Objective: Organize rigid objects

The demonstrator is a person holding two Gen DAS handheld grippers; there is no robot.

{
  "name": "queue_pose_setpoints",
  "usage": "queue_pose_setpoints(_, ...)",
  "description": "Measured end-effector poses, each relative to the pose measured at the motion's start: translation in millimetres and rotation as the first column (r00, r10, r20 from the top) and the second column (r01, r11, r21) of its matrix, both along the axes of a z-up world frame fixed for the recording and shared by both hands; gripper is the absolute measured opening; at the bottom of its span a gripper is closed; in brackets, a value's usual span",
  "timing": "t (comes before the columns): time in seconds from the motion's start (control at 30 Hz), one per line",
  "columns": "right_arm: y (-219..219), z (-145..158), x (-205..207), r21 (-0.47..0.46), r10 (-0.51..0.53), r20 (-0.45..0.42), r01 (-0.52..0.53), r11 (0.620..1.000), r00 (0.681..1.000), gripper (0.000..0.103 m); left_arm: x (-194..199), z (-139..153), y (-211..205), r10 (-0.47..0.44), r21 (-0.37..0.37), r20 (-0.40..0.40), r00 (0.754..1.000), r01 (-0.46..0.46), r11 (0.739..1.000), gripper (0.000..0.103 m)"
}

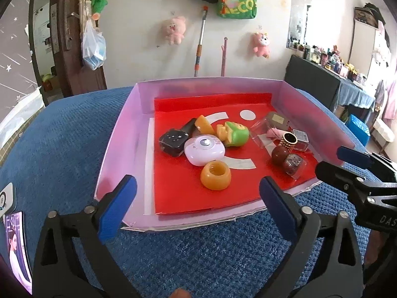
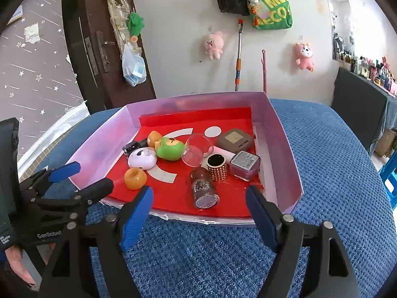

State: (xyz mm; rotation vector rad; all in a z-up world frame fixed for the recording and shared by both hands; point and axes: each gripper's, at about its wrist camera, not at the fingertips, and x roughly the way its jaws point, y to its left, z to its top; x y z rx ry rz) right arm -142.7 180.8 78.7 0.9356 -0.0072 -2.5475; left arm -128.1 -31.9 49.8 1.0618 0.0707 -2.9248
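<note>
Both empty: left gripper (image 1: pixel 198 196) and right gripper (image 2: pixel 199 204), jaws wide, hover at the near edge of the pink open-fronted cardboard tray (image 1: pixel 119 134) on the blue-covered desk (image 1: pixel 62 134). Small rigid items lie jumbled inside. Between picks; next likely the near orange ring-shaped holder (image 1: pixel 215 175).

Pink plush toys (image 1: pixel 174 29) on wall (image 1: pixel 139 37)

The green bag (image 2: pixel 271 10) hanging on the wall reads "ME" over "ECO" in yellow letters, cut off at its edge. The left gripper (image 2: pixel 79 176) body carries "GenRobot" in white. The right gripper (image 1: pixel 330 159) body shows "DAS", truncated.
</note>
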Motion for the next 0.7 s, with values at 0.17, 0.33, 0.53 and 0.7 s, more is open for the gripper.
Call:
queue_pose_setpoints(0.17,-0.9,-3.8,1.8,0.007,-0.016,-0.008,0.016,1.000,1.000,0.088,3.2,-3.7,-0.3,0.019,-0.018,-0.008,1.000,-0.019,1.000,0.103)
queue_pose_setpoints(0.33,-1.0,-9.6,0.2,0.021,-0.024,0.001,0.024,1.000,1.000,0.088,3.3,-6.8,0.0,0.021,-0.024,-0.005,1.000,-0.021,0.999,0.103)
queue_pose_setpoints(0.53,-2.1,-13.1,0.9,0.036,-0.022,0.004,0.022,0.999,1.000,0.089,1.3,-12.5,0.8,0.024,-0.033,0.011,1.000,-0.023,0.999,0.103)
queue_pose_setpoints(0.7,-2.2,-13.4,0.7,0.037,-0.021,0.005,0.021,0.999,1.000,0.089,2.3,-13.8,1.3,0.023,-0.036,0.016,1.000,-0.022,0.999,0.103)
